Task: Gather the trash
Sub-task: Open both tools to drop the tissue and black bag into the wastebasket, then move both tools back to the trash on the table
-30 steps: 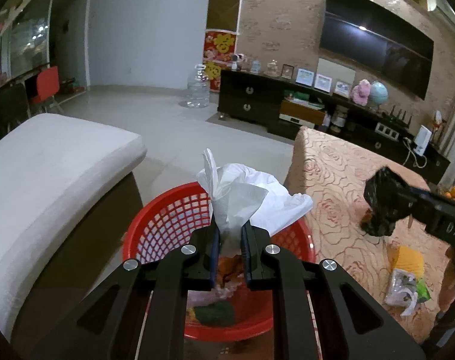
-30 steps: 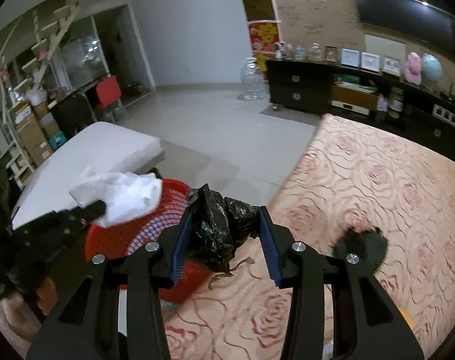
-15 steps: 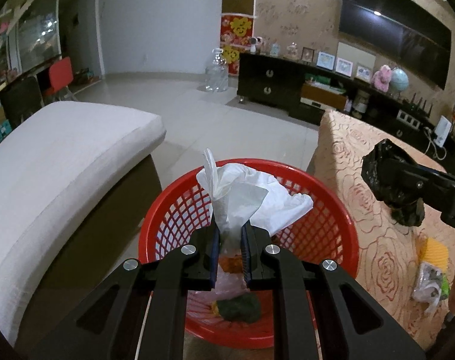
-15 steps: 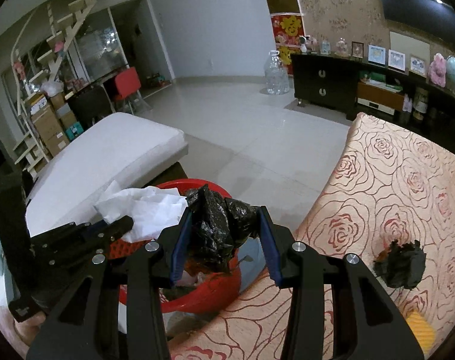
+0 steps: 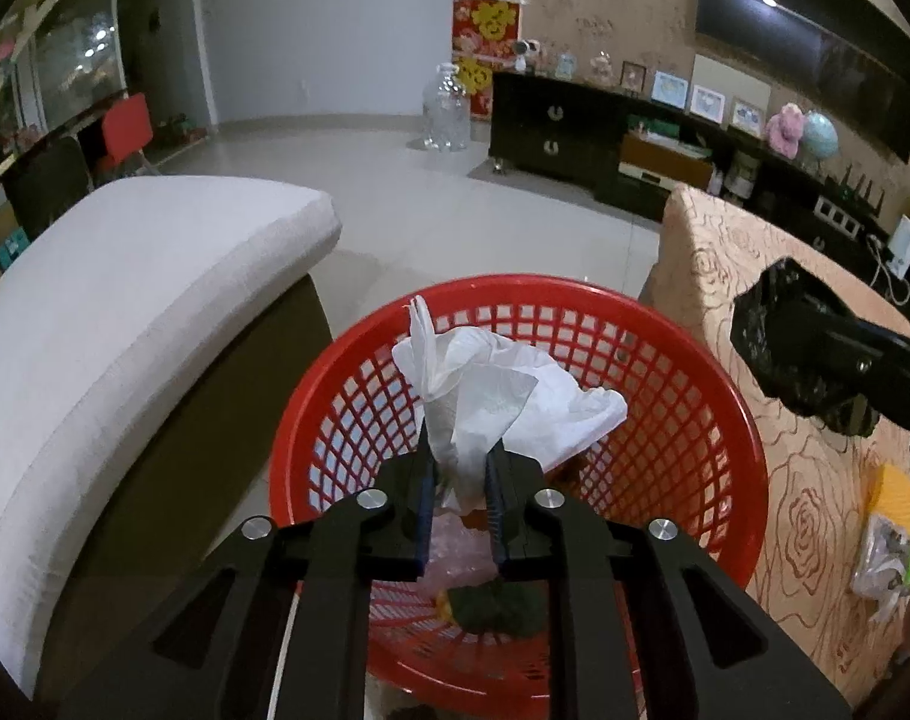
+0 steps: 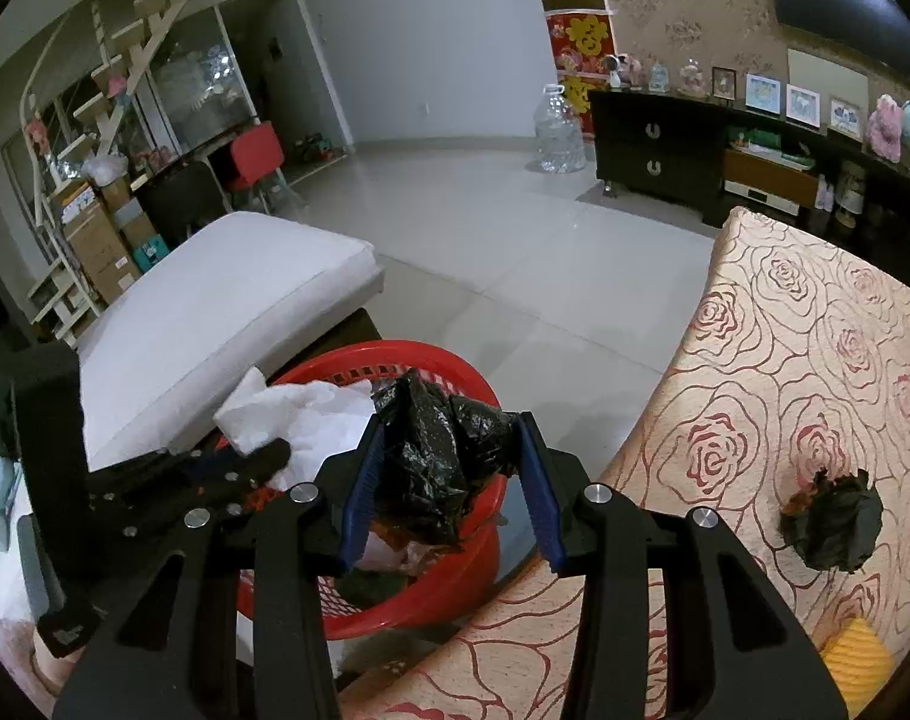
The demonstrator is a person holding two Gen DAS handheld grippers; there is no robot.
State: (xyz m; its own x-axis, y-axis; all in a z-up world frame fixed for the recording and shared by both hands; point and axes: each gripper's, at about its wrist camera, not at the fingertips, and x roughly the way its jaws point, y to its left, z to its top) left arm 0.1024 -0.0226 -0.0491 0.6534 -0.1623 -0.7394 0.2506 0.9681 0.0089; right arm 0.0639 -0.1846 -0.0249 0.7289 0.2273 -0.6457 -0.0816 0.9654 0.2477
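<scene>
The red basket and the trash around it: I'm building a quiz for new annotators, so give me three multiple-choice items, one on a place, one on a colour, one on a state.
1. Where does the white tissue hang?
A. over the red basket
B. on the white cushion
C. on the floor tiles

2. What colour is the crumpled bag in the right gripper?
A. yellow
B. black
C. white

3. How is the left gripper?
A. wide open, nothing in it
B. tissue between its jaws
C. clamped on the basket rim

Answers:
1. A, the left wrist view shows the tissue above the basket's mesh.
2. B, glossy black plastic sits between the blue pads.
3. B, the tissue's twisted end sits between the jaws, which are opening.
</scene>
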